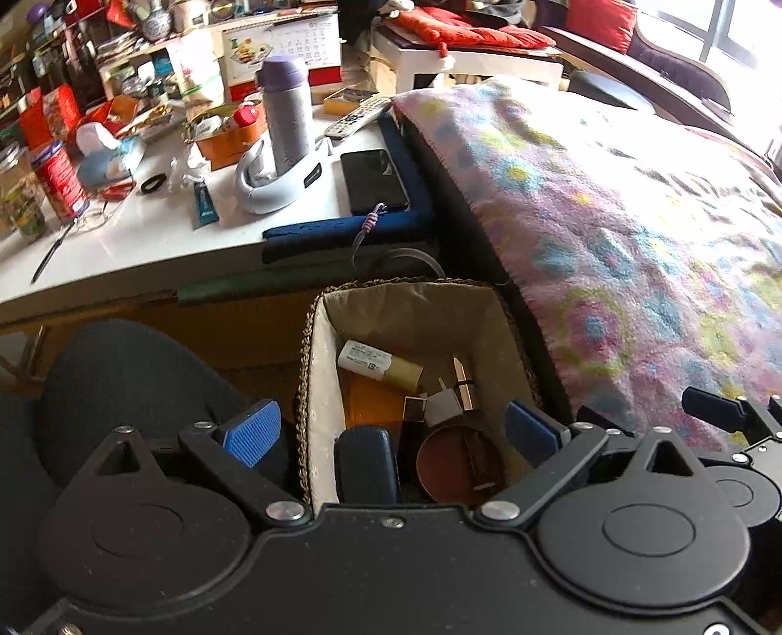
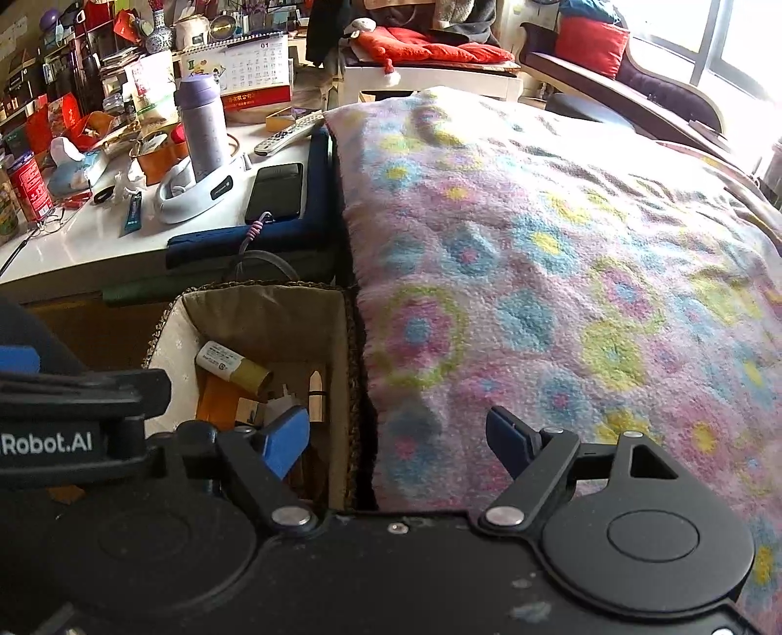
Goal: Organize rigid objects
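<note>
Woven straw basket with a pale cloth lining (image 1: 322, 351) sits on the floor against the blanket-covered bed's edge, already holding a white-and-tan tube (image 1: 379, 366) and a round brown compact (image 1: 457, 466). Both the left gripper (image 1: 391, 432) and right gripper (image 2: 398, 437) stand wide and empty, the right's jaws opening. Best to lift clear of the basket rim before seeking another item.

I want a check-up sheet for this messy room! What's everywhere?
Surface: white table, crowded; flowery blanket beside it.
Job's things: woven basket holds a small bottle, a dark case, a round brown tin.
Clutter: purple flask, phone, remote, red can.
Grippers: left gripper open above basket; right gripper open, nothing between fingers.
Cables: braided cord on phone.
Surroundings: red cushions, window.
</note>
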